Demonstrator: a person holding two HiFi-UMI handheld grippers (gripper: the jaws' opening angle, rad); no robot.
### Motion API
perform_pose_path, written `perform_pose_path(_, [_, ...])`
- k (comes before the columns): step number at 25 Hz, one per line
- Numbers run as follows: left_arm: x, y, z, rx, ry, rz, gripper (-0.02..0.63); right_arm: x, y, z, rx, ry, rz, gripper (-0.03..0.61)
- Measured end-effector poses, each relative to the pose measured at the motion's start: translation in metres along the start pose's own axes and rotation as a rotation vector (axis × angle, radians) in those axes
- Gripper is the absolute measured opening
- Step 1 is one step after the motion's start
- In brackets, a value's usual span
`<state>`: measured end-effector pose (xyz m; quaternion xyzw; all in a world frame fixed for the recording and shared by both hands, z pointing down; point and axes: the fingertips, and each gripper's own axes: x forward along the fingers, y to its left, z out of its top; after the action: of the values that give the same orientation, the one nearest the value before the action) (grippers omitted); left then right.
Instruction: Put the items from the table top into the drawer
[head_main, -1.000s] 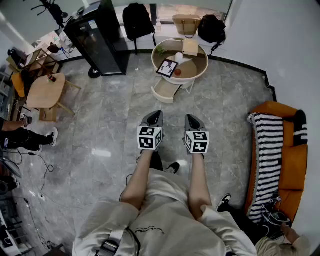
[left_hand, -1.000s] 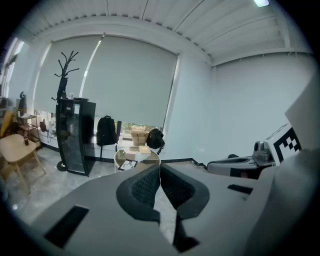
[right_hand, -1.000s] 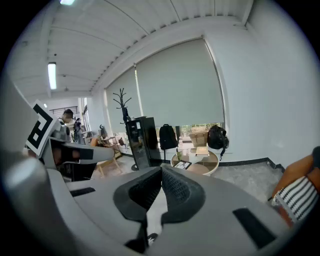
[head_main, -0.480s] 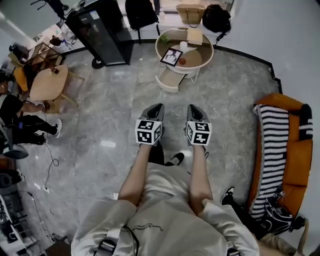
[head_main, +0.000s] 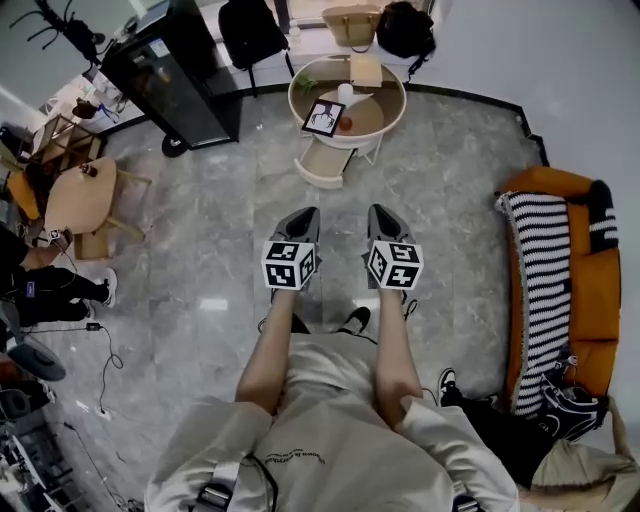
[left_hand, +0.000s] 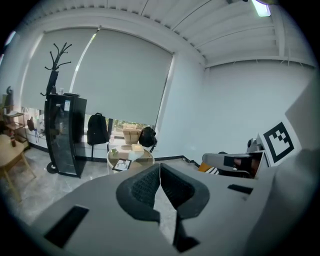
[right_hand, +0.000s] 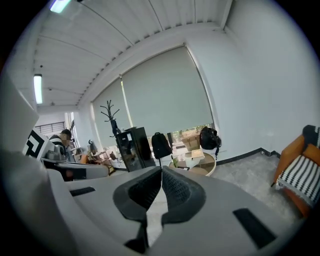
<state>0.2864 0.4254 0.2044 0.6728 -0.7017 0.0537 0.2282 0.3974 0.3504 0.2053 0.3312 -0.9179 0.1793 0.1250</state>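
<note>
Grippers, pair. Left gripper (head_main: 305, 216) and right gripper (head_main: 381, 213) are held side by side ahead of the person's knees, both aimed toward the table (head_main: 293, 97). Each has its jaws closed tip to tip with nothing between them (both gripper views confirm it). Judged reason: the table is well apart across bare floor, so nothing is in reach and the pair is simply carried in a travel pose.

Table, round, pale base, wood-toned top inside a raised rim. It stands by the far wall, between a black cabinet (head_main: 170, 75) and the corner.

Drawer (head_main: 322, 165), cream, curved front. It is pulled open under the table's near side, facing the person; judged left open to receive the items. Its contents are too small to tell.

Items, all on the table top, none in the drawer:
- frame (head_main: 324, 117), black border, pale picture, lying at the near rim.
- ball (head_main: 345, 125), small, red-orange, just beside the frame; exact kind unclear.
- cup (head_main: 346, 92), white, near the centre.
- box (head_main: 366, 70), flat, tan, at the far side.
- plant (head_main: 305, 85), green, at the left rim.
</note>
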Motion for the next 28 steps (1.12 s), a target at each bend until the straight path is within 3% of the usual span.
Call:
perform_pose_path(6, [-0.003,0.057,0.021,0.037,0.02,-0.066,0.021,0.028,0.035,0.003,0.121,-0.05,0.007,0.034])
perform_pose_path(11, [-0.006,0.105,0.027,-0.029,-0.009,-0.134,0.021,0.046,0.069,-0.005,0.242,-0.071,0.009,0.034])
perform_pose_path(19, [-0.035,0.193,0.028,0.044,0.008,-0.252,0.021,0.1,0.158,-0.027,0.194,-0.045,-0.017,0.034])
perform_pose_path(24, [-0.055,0.235,0.026,-0.007,0.021,-0.283,0.021,0.116,0.212,-0.031,0.159,-0.04,-0.005,0.034])
perform_pose_path(28, [-0.057,0.252,0.029,-0.025,0.022,-0.289,0.021,0.122,0.224,-0.029,0.156,-0.031,-0.006,0.034])
